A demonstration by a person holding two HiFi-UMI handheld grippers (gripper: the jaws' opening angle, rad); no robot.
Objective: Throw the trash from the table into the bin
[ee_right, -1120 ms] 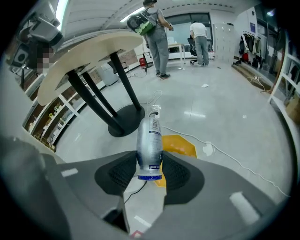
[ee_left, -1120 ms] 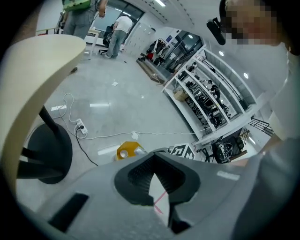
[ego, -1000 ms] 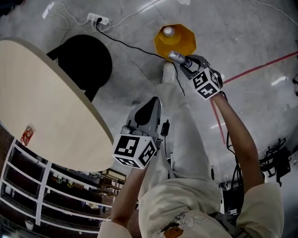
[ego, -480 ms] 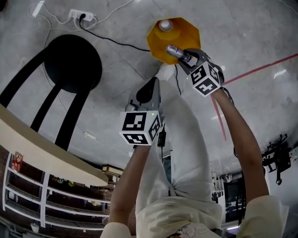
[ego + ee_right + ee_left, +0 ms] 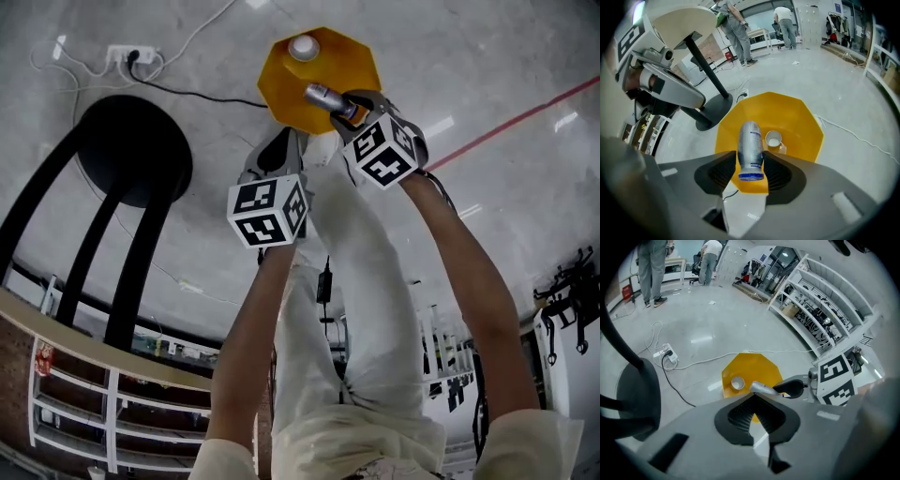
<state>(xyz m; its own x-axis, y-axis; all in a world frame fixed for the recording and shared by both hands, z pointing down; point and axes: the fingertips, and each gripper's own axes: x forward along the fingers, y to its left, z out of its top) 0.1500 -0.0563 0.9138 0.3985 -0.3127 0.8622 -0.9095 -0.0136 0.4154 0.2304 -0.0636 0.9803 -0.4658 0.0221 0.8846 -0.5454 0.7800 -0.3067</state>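
Sinking toward the yellow bin [image 5: 799,119], the right tool [image 5: 750,164] stays clamped on the bottle [image 5: 750,145], now poised for release; the left tool [image 5: 754,398], jaws together, carries nothing.

Bin [image 5: 281,86] mouth free w/ only a cup [image 5: 303,47] at its 12 o'clock; black table base [image 5: 134,150] & power strip [image 5: 125,54] block floor at 9–10, 3 o'clock side open.
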